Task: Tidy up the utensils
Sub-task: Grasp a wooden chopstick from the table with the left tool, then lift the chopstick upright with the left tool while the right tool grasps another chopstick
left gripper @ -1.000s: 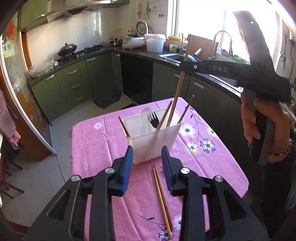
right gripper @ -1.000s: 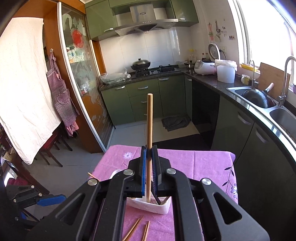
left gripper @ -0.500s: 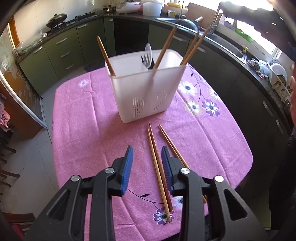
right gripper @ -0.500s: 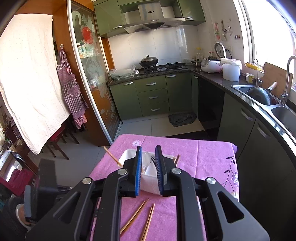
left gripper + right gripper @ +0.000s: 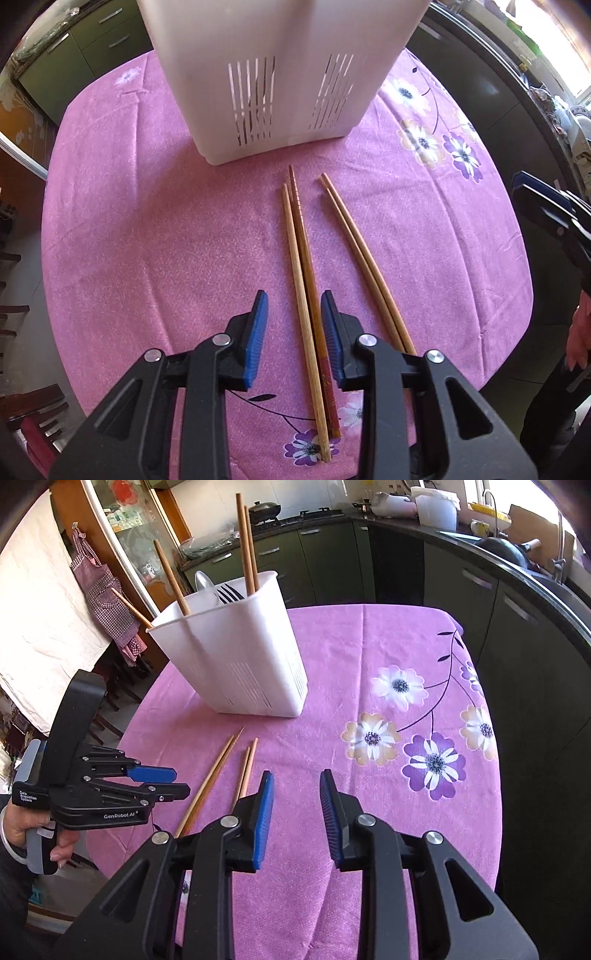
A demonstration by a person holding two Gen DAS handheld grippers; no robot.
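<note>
- The left gripper [image 5: 291,332] fills the lower middle of its view, fingers apart around a pair of chopsticks [image 5: 306,295] lying on the pink bench [image 5: 147,229]; the pads do not press them.
- A second chopstick pair [image 5: 364,258] lies just right of the first.
- The white utensil basket [image 5: 236,657] stands in the upper middle of the right view, holding chopsticks and a fork.
- The right gripper [image 5: 296,812] has just been opening; its fingers are apart with nothing between them, over bare cloth.
</note>
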